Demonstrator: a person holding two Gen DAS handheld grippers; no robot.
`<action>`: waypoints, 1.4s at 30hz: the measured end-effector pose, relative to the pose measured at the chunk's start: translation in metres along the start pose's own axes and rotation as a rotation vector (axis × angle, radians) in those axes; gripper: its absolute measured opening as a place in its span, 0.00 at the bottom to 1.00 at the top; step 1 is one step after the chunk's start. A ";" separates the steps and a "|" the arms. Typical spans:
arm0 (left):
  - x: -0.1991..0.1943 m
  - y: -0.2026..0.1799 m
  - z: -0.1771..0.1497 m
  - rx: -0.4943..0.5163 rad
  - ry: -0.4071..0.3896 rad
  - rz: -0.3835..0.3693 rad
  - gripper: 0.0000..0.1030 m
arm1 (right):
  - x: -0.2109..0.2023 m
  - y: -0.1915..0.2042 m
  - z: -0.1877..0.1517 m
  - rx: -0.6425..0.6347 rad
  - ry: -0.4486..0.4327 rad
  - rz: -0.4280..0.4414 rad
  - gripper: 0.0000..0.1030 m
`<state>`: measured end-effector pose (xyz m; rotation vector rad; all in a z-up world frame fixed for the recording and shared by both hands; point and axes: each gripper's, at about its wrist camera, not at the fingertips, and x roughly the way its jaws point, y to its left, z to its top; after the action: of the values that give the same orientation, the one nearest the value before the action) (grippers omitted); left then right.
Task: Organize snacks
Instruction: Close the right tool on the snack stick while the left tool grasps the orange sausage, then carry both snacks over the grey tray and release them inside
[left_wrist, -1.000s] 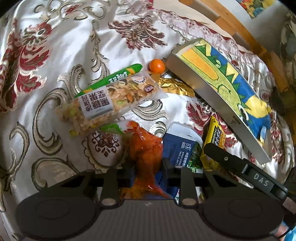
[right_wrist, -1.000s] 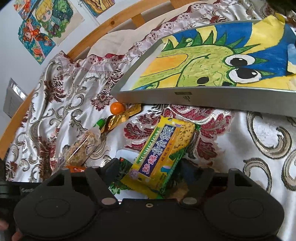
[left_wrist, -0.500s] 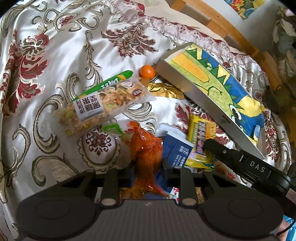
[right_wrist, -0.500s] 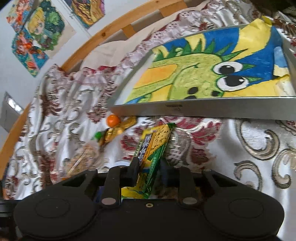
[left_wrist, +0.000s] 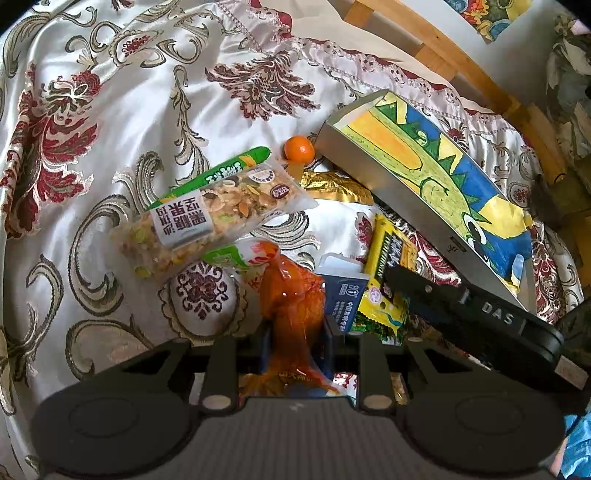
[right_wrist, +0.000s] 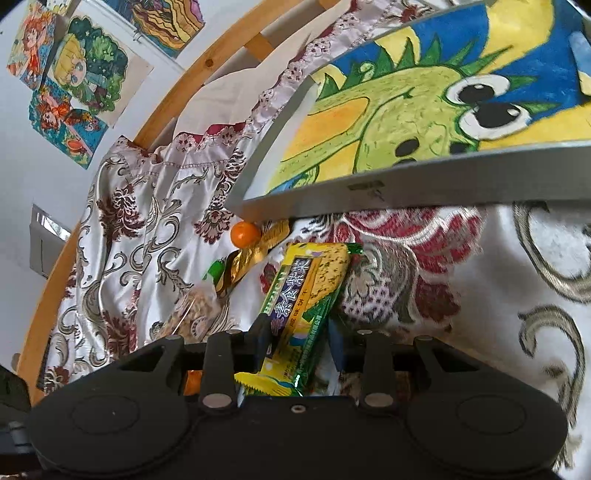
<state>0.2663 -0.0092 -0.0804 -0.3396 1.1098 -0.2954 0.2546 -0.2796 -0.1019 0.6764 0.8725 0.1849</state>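
My left gripper (left_wrist: 295, 332) is shut on an orange-red snack pouch (left_wrist: 291, 299) held over the patterned cloth. My right gripper (right_wrist: 299, 336) is shut on a yellow-green biscuit pack (right_wrist: 306, 299), lifted off the cloth; the pack and the right gripper's black body (left_wrist: 472, 314) also show in the left wrist view (left_wrist: 388, 273). A grey box with a dinosaur drawing (left_wrist: 436, 188) (right_wrist: 424, 122) lies just beyond. On the cloth lie a nut bar in clear wrap (left_wrist: 218, 218), a green stick pack (left_wrist: 221, 173), a gold wrapper (left_wrist: 336, 188), a small orange ball (left_wrist: 299, 148) and a blue pack (left_wrist: 343, 295).
A satin cloth with red and gold flowers (left_wrist: 110, 110) covers the surface. A wooden rail (right_wrist: 155, 118) runs along the far edge, and drawings (right_wrist: 74, 74) hang on the wall behind it.
My right gripper closed on the yellow-green pack, turned it on edge and raised it towards the dinosaur box. My left gripper, still holding the orange pouch, has pulled back.
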 end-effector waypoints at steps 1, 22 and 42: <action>-0.001 0.000 0.000 -0.001 -0.004 -0.003 0.28 | 0.002 0.001 0.001 -0.007 -0.005 0.000 0.31; -0.036 -0.022 -0.008 0.094 -0.140 -0.117 0.28 | -0.070 0.079 -0.051 -0.528 -0.115 -0.259 0.13; 0.013 -0.150 0.058 0.102 -0.263 -0.256 0.28 | -0.152 0.017 0.026 -0.515 -0.541 -0.371 0.13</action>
<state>0.3150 -0.1442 -0.0056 -0.4179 0.7896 -0.5166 0.1787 -0.3418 0.0179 0.0605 0.3853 -0.1072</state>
